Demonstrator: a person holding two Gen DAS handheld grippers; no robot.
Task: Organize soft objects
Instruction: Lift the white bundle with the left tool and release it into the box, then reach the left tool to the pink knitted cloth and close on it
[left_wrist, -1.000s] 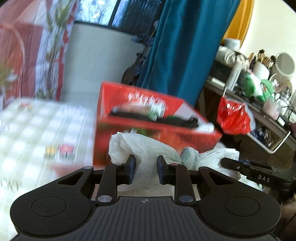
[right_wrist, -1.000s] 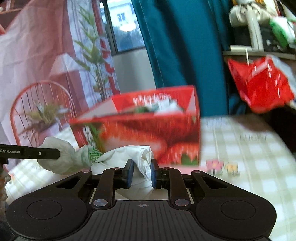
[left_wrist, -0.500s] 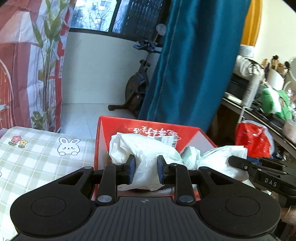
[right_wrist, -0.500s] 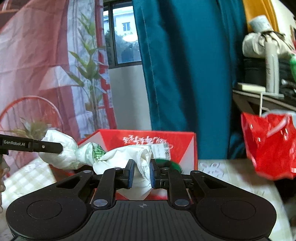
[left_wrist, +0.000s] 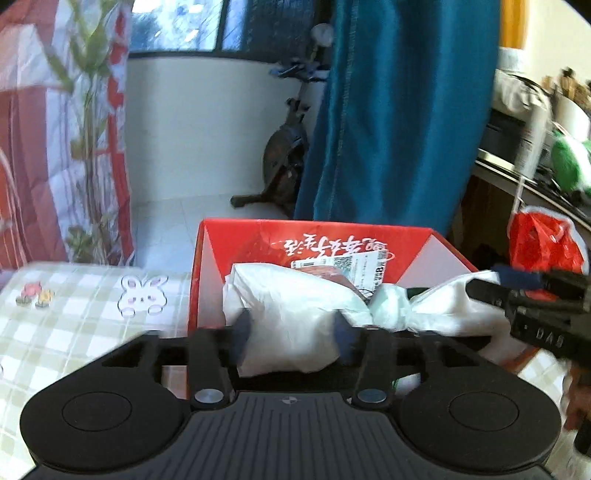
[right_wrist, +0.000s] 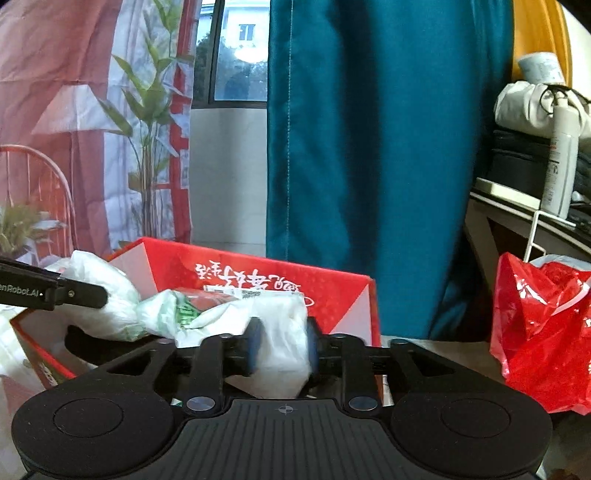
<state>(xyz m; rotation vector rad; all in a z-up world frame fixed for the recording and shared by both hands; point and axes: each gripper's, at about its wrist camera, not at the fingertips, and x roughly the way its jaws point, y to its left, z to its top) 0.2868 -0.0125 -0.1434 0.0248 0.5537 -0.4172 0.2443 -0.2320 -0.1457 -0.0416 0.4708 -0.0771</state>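
Observation:
A knotted white plastic bag hangs stretched between my two grippers, over the open red cardboard box. My left gripper has its jaws opening, with one end of the bag loose between the blurred pads. In the right wrist view the other end of the bag sits between the opening jaws of my right gripper, above the red box. Each gripper shows in the other's view: the right gripper and the left gripper. Other wrapped items lie inside the box.
The box stands on a green checked cloth with a bunny print. A teal curtain hangs behind it. A red plastic bag hangs at the right below a cluttered shelf. An exercise bike stands by the far wall.
Both grippers carried the white bag from in front of the red box to over its opening. Both pairs of jaws, shut on the bag before, have now spread apart around it.

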